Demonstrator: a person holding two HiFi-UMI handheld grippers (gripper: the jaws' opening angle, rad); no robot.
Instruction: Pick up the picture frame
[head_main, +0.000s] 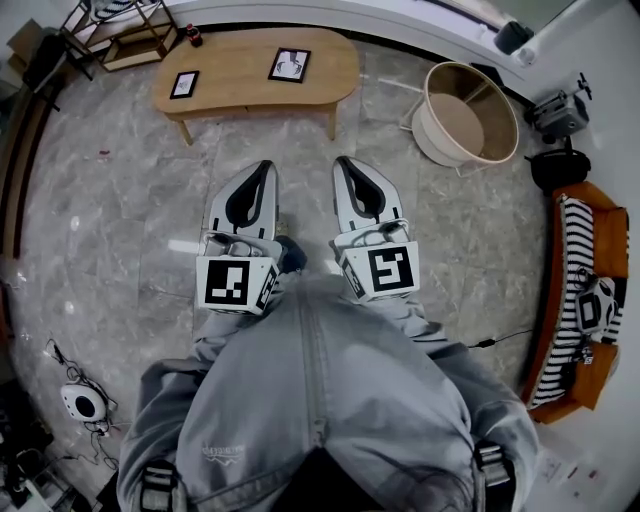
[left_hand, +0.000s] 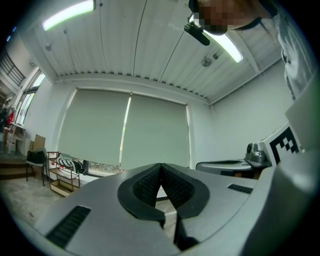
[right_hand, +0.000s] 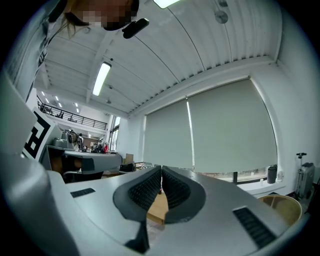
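Observation:
Two black picture frames lie on a low wooden table (head_main: 330, 60) at the top of the head view: a small one (head_main: 184, 84) at its left end and a larger one (head_main: 289, 64) near the middle. My left gripper (head_main: 266, 166) and right gripper (head_main: 343, 162) are held side by side over the floor, well short of the table, both pointing toward it. Both are shut with nothing between the pads. In the left gripper view the left gripper (left_hand: 160, 165) shows its jaws meeting at the tip. The right gripper (right_hand: 161, 168) looks the same in its own view, with the table edge (right_hand: 159, 209) beyond.
A round wicker basket (head_main: 470, 112) stands right of the table. An orange sofa with a striped cushion (head_main: 575, 290) runs along the right. A shelf rack (head_main: 128, 30) sits at the top left, cables and a white device (head_main: 82, 402) at the lower left. Grey marble floor (head_main: 120, 220) lies between.

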